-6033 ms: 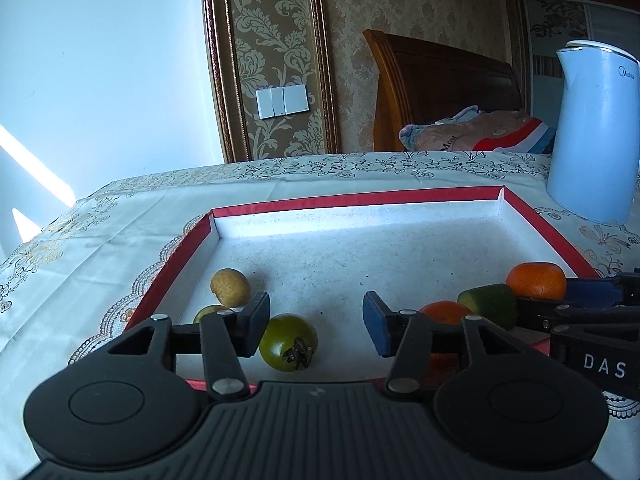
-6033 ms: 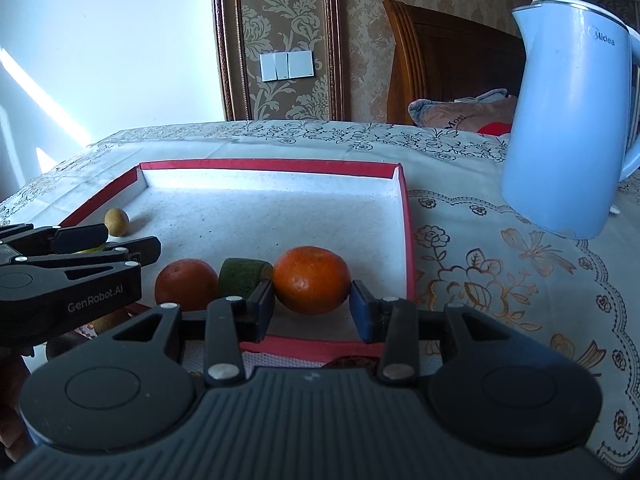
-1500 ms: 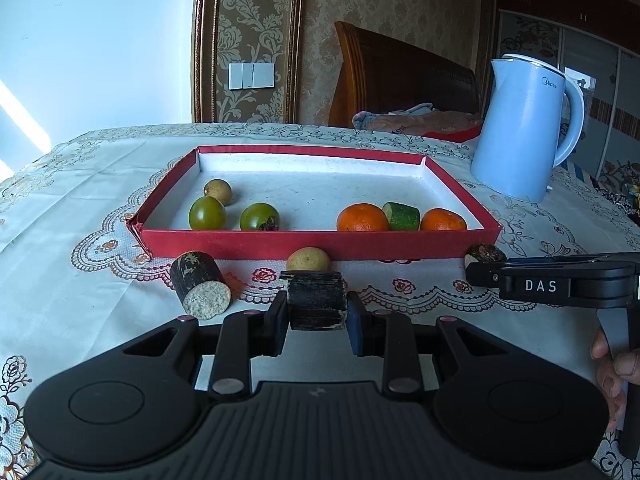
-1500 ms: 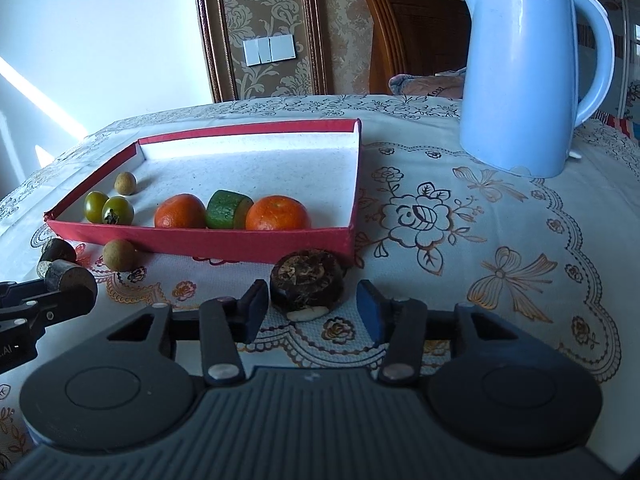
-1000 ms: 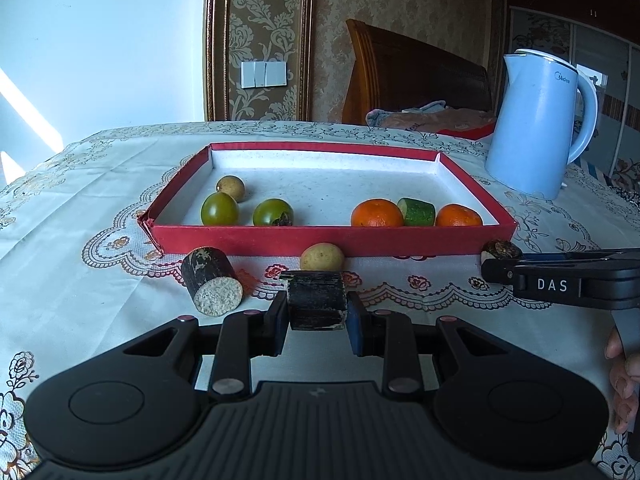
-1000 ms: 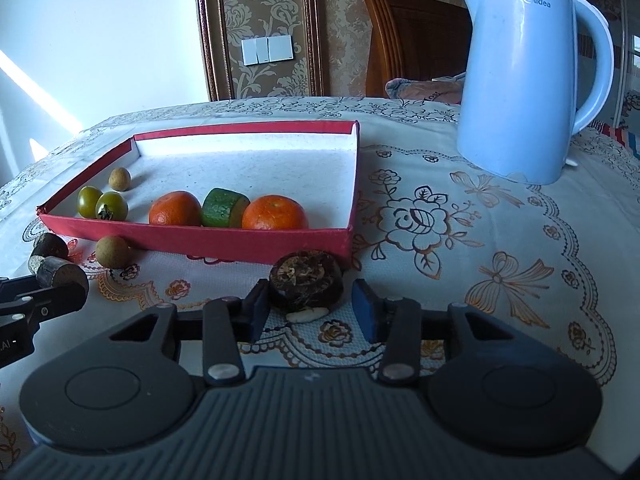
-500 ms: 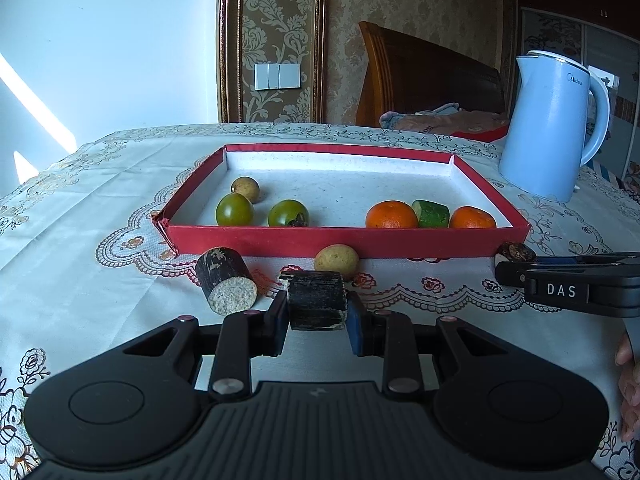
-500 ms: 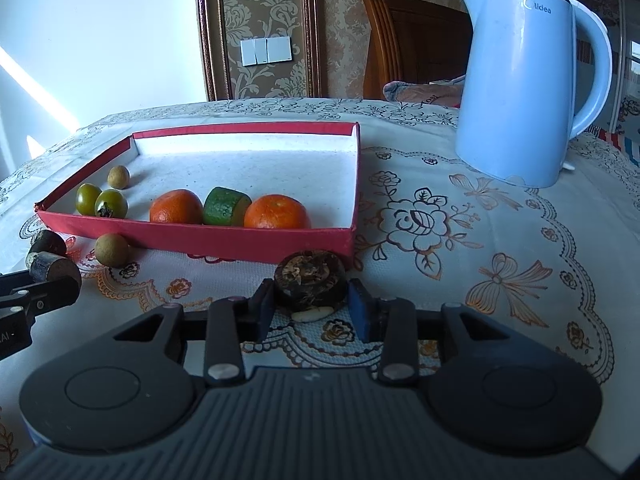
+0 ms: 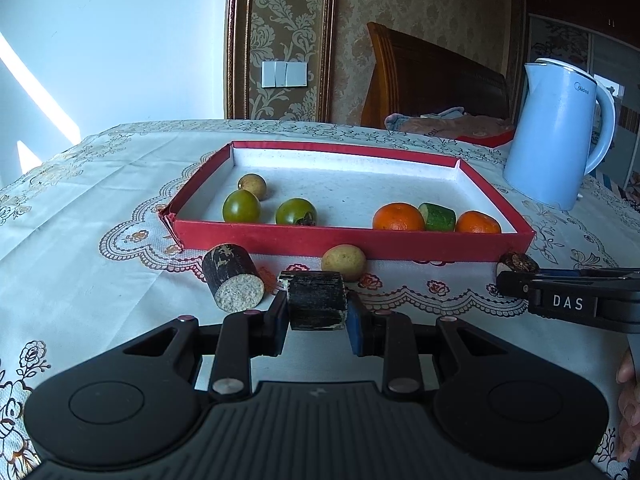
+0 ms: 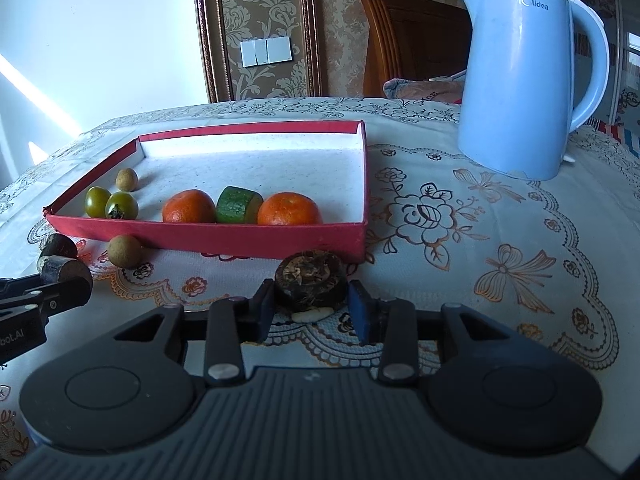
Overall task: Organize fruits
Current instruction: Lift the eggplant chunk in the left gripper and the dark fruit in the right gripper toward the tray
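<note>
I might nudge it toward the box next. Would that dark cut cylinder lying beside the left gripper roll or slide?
The dark cylinder lies on its curved side, so a sideways nudge would probably roll it. Its flat cut end suggests it would stand if tipped up. The embroidered tablecloth probably grips, so sliding looks unlikely.

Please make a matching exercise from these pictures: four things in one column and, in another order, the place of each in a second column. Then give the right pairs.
Things
1. short black cane segment
2. dark round wrinkled fruit
3. green cucumber chunk
4. small tan round longan

Places
A. on the cloth, just before the red tray
B. between the two oranges in the tray
C. clamped in the left gripper
D. clamped in the right gripper

Pairs: 1-C, 2-D, 3-B, 4-A
</note>
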